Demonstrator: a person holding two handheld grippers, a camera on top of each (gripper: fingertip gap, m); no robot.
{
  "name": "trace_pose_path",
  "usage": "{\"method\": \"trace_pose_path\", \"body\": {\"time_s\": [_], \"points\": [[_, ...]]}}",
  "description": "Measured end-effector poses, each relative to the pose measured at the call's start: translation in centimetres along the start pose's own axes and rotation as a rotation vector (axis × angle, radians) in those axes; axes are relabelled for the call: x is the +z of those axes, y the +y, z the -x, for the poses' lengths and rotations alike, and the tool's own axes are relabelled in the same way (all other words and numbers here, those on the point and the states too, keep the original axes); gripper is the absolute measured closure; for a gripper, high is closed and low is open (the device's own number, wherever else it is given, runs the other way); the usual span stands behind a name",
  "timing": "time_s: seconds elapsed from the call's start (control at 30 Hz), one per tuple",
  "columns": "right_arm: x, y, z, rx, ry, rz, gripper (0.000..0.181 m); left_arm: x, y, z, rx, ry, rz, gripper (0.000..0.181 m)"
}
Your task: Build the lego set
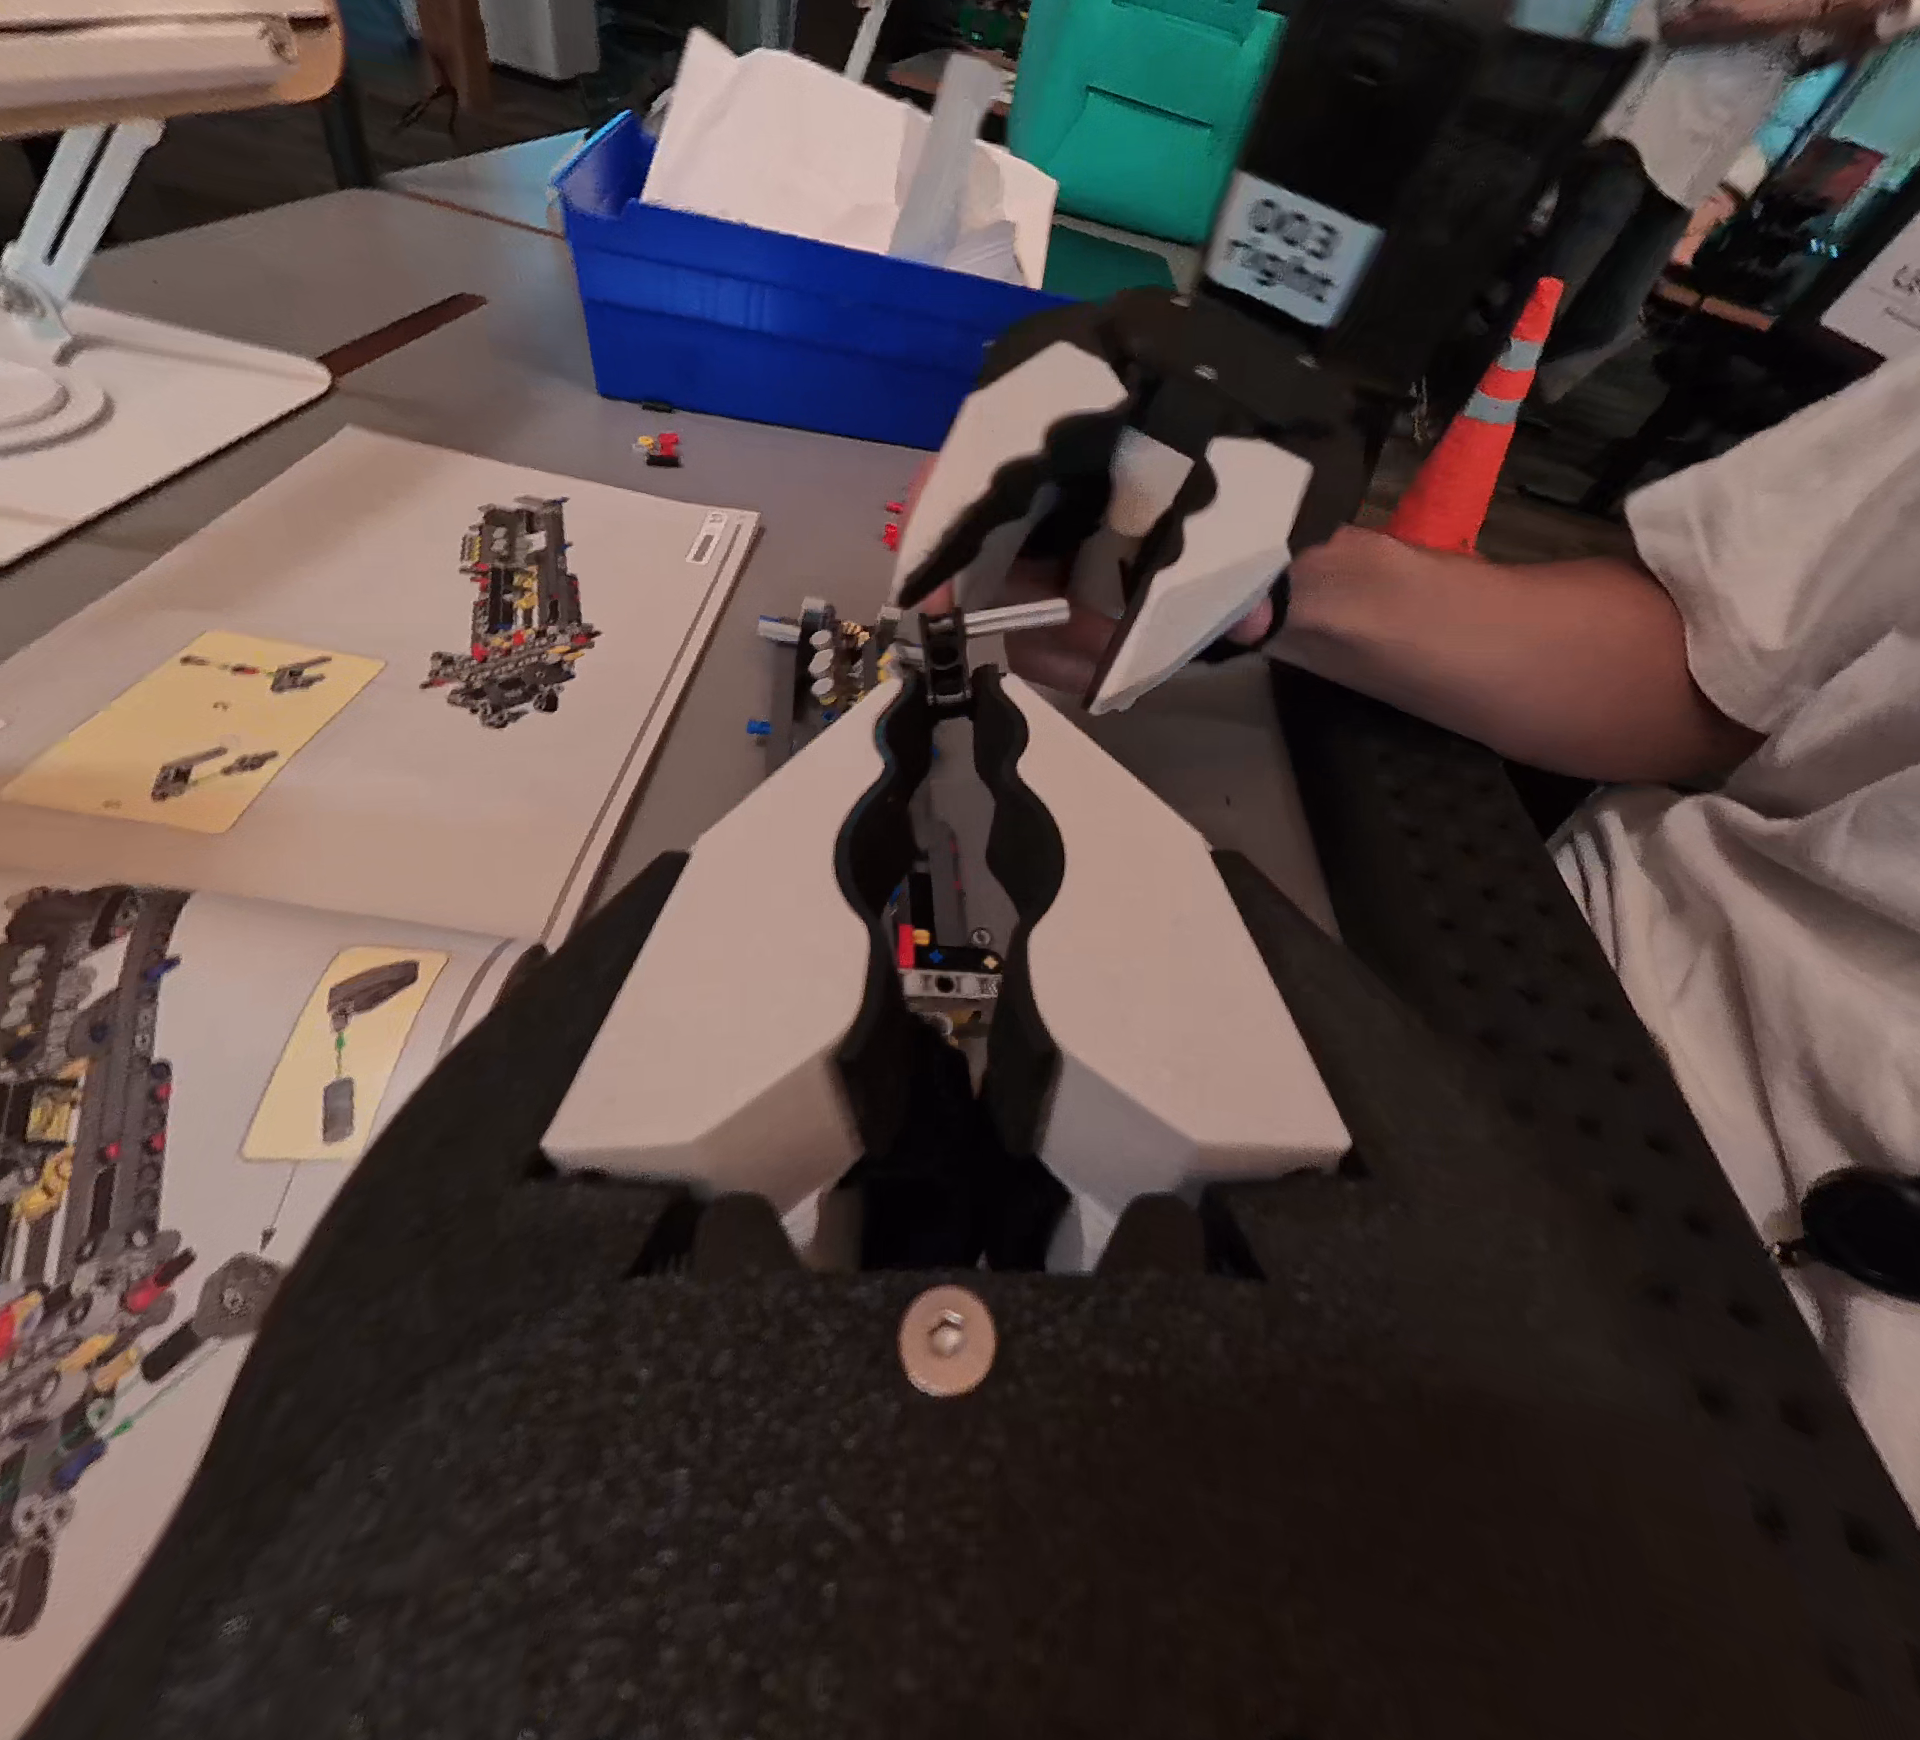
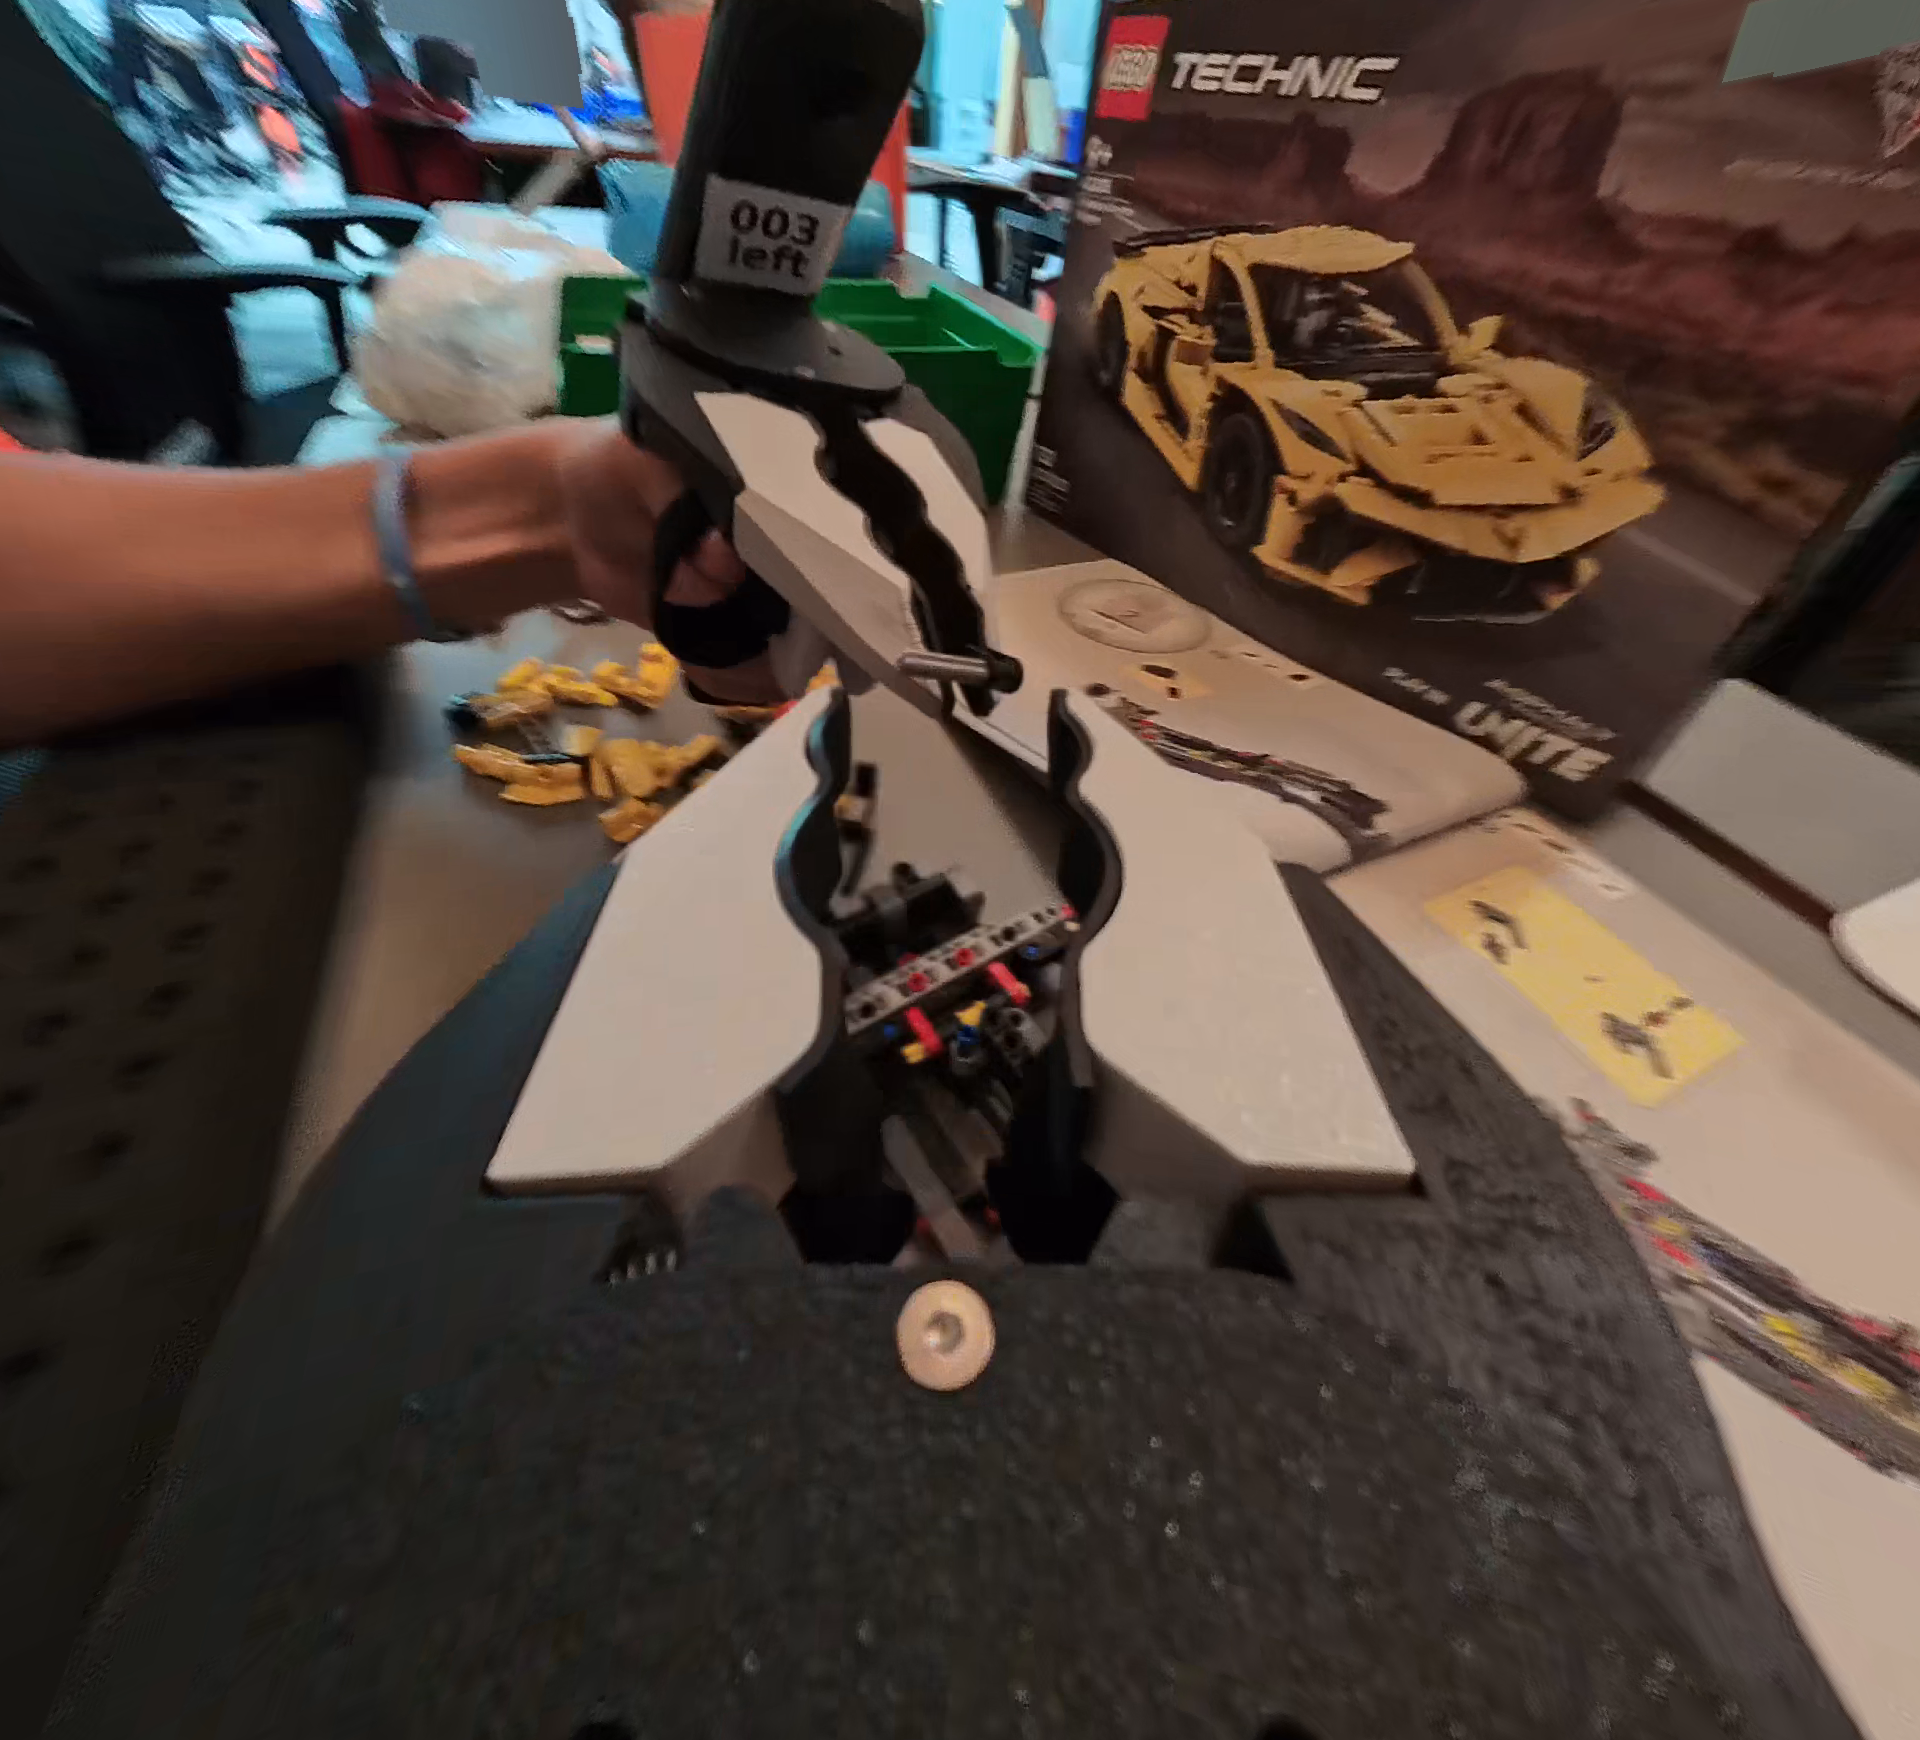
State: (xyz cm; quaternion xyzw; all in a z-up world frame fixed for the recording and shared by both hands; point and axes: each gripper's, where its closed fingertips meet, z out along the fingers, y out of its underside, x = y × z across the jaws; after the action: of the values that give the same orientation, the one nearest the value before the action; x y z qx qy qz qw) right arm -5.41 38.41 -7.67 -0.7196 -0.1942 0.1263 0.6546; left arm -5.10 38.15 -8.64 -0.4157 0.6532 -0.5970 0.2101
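Note:
My left gripper [image 1: 945, 688] is shut on a small black connector [image 1: 943, 651] with a grey axle [image 1: 1013, 618] through it, held above the table. The part-built Lego chassis [image 1: 826, 662] lies below on the table and shows through the gap between my fingers. My right gripper [image 1: 997, 651] faces it from the upper right, open and empty, its tips either side of the axle. In the right wrist view my right gripper [image 2: 945, 703] is open just below the left gripper [image 2: 977, 688] and its axle [image 2: 951, 665]. The chassis [image 2: 956, 973] lies under it.
The open instruction booklet [image 1: 364, 651] lies at left, with a blue bin [image 1: 769, 319] of paper, loose small pieces [image 1: 660, 447] and a lamp base [image 1: 104, 402] behind. Yellow pieces [image 2: 582, 745], a green bin [image 2: 935, 350] and the Lego box [image 2: 1403, 360] stand around. An orange cone [image 1: 1486, 433] stands beyond. Only a small space, under 4 cm, lies between the two pairs of fingers.

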Motion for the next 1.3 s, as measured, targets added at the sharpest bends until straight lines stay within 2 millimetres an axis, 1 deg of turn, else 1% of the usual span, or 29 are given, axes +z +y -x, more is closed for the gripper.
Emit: {"method": "trace_pose_path", "body": {"time_s": [0.07, 0.13, 0.2, 0.23, 0.27, 0.3, 0.4, 0.43, 0.5, 0.6, 0.73, 0.77, 1.03, 1.07, 1.23, 1.3], "points": [[-0.4, -0.6, 1.1, 0.116, -0.135, -0.036, 0.143, 0.0, -0.1, -1.0, 0.075, 0.022, 0.006, 0.175], [-0.5, -0.4, 1.5, 0.199, -0.214, -0.021, 0.138, 0.0, -0.1, -1.8, 0.13, 0.042, 0.007, 0.175], [-0.6, -0.6, 2.4, 0.242, -0.287, -0.034, 0.143, 0.0, -0.4, -2.6, 0.162, 0.069, -0.009, 0.175], [-0.6, -0.7, 2.7, 0.258, -0.308, -0.041, 0.144, 0.0, -0.5, -2.9, 0.175, 0.077, -0.016, 0.175], [-0.8, -0.8, 3.1, 0.269, -0.338, -0.04, 0.15, 0.0, -0.5, -3.0, 0.188, 0.082, -0.017, 0.175], [-0.8, -0.8, 3.2, 0.286, -0.347, -0.035, 0.151, 0.1, -0.4, -3.1, 0.198, 0.083, -0.014, 0.175], [-1.0, -0.9, 3.4, 0.31, -0.376, -0.042, 0.148, 0.1, -0.4, -3.2, 0.224, 0.08, -0.014, 0.175], [-1.1, -1.1, 3.5, 0.326, -0.394, -0.049, 0.144, 0.1, -0.3, -3.2, 0.234, 0.077, -0.01, 0.175], [-1.2, -1.3, 3.4, 0.341, -0.395, -0.061, 0.141, 0.0, 0.1, -3.2, 0.246, 0.079, 0.011, 0.175], [-1.4, -1.4, 3.3, 0.3, -0.386, -0.073, 0.149, 0.1, 0.2, -3.3, 0.246, 0.083, 0.014, 0.175], [-1.2, -0.7, 3.6, 0.272, -0.383, -0.032, 0.151, 0.3, 0.6, -3.3, 0.252, 0.082, 0.037, 0.175], [-1.2, -0.7, 3.6, 0.269, -0.378, -0.03, 0.154, 0.4, 0.6, -3.3, 0.249, 0.087, 0.035, 0.175], [-1.3, -0.5, 3.8, 0.249, -0.398, -0.01, 0.155, 0.4, 0.7, -3.5, 0.244, 0.095, 0.04, 0.175], [-1.3, -0.4, 3.7, 0.251, -0.396, -0.006, 0.159, 0.4, 0.7, -3.6, 0.245, 0.097, 0.042, 0.175], [-1.3, -0.5, 3.8, 0.215, -0.389, -0.018, 0.16, 0.4, 0.5, -3.7, 0.256, 0.09, 0.037, 0.175], [-1.3, -0.8, 3.7, 0.236, -0.388, -0.032, 0.16, 0.3, 0.3, -3.7, 0.248, 0.092, 0.027, 0.175]]}}
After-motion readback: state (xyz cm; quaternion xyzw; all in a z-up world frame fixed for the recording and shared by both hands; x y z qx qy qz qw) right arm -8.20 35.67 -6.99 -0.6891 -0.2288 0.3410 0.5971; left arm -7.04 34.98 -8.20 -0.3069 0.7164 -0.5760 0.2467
